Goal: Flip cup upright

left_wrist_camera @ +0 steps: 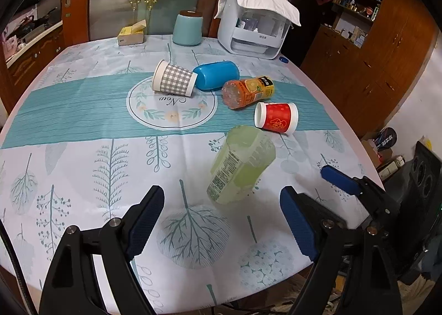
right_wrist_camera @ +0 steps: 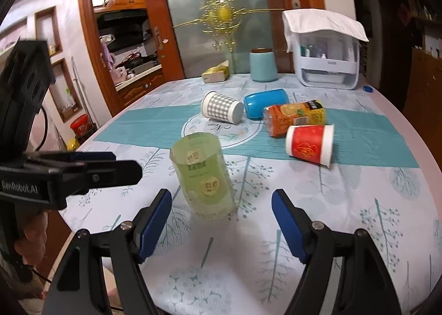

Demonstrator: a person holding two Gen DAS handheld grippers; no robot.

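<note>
Leaf-printed cloth is seen covering the surface (left_wrist_camera: 83, 127). Green cup (right_wrist_camera: 203, 177) is noted near the front edge, tilted, unheld; left gripper (left_wrist_camera: 221, 221) and right gripper (right_wrist_camera: 221, 226) fingers are spread apart.

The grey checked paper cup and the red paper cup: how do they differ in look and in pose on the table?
The grey checked paper cup bears a grey-and-white check; the red paper cup is red with a gold drawing. The checked cup lies at the table's middle, on the round emblem, against the blue plastic cup; the red cup lies nearer the right edge, beside the orange juice bottle. Both lie on their sides, with white rims.
</note>
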